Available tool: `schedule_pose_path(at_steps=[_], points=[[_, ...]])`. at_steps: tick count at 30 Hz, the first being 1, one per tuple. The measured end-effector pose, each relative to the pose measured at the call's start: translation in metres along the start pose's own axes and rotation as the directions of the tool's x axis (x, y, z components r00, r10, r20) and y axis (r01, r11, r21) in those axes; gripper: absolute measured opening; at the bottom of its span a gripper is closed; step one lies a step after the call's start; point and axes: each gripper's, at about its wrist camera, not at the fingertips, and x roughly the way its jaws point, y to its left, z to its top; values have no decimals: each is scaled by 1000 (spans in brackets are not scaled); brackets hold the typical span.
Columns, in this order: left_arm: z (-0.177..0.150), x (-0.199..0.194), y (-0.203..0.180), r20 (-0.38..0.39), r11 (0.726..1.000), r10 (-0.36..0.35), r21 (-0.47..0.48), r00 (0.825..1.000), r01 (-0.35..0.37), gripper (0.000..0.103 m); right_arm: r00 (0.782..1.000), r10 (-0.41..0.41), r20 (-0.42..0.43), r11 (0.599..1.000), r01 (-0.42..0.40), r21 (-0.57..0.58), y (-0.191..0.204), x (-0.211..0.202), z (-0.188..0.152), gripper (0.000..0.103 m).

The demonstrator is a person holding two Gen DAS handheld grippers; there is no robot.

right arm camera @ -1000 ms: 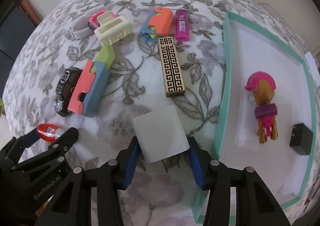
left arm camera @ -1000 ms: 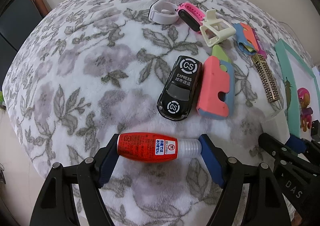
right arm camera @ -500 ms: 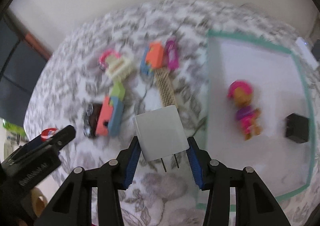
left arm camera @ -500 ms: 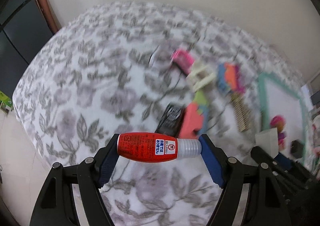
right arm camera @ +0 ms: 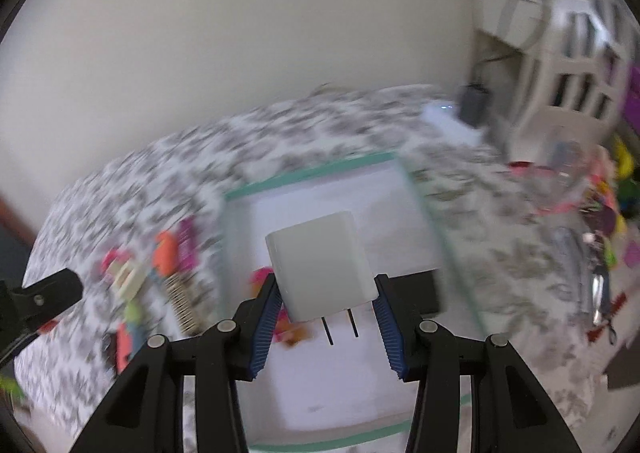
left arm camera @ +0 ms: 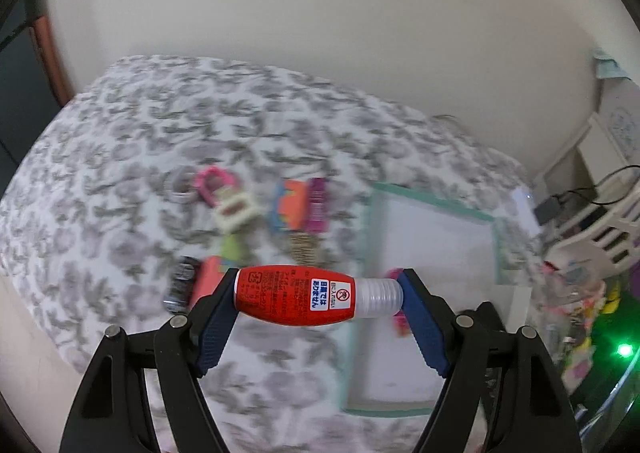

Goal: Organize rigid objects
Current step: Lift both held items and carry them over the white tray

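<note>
My left gripper (left arm camera: 318, 295) is shut on a small red bottle (left arm camera: 294, 296) with a clear ribbed cap, held crosswise high above the floral cloth (left arm camera: 120, 157). My right gripper (right arm camera: 325, 299) is shut on a white plug adapter (right arm camera: 320, 255) whose two prongs point down toward me. It hangs over the white tray with a green rim (right arm camera: 308, 173). In the tray lie a pink toy figure (right arm camera: 262, 277), partly hidden by my fingers, and a black block (right arm camera: 416, 287). The left gripper's finger (right arm camera: 44, 293) shows at the left edge of the right wrist view.
Blurred on the cloth left of the tray (left arm camera: 436, 209) lie a toy car (left arm camera: 182, 285), a pink-blue toy, a cream clip (left arm camera: 234, 211), a pink watch, an orange-blue piece (left arm camera: 290, 205), a magenta bar and a patterned bar. White furniture and clutter stand at the right.
Both grippers rose off the cloth with their objects and swung right toward the tray. The bottle and the adapter left the cloth. The right gripper rolled.
</note>
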Motion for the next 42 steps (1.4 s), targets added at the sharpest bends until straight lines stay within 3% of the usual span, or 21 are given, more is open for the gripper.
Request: schedule_pose_path(at_steps=[5,11,19,23,29,42], points=[[-12,11,-45,-12,998,-22,60,1000,22,79,997,-71,7,993,70,93,-41,2,3,49],[-28,39,-60,-59,995,-4,101,998,10,79,995,-97,-39,984,102,149,-66,15,0,49],[-44,65,-66,-111,986,43,167,993,-24,79,979,-85,-186,983,112,144,-68,49,-20,49],[-51,80,-64,-182,988,23,156,983,5,79,968,-72,-241,982,111,152,-71,61,-27,49],[-61,111,-54,-291,992,29,123,956,7,79,959,-79,-271,983,121,141,-72,67,-29,49],[-71,121,-64,-336,990,8,137,942,41,79,952,-82,-295,985,122,121,-68,75,-34,49]])
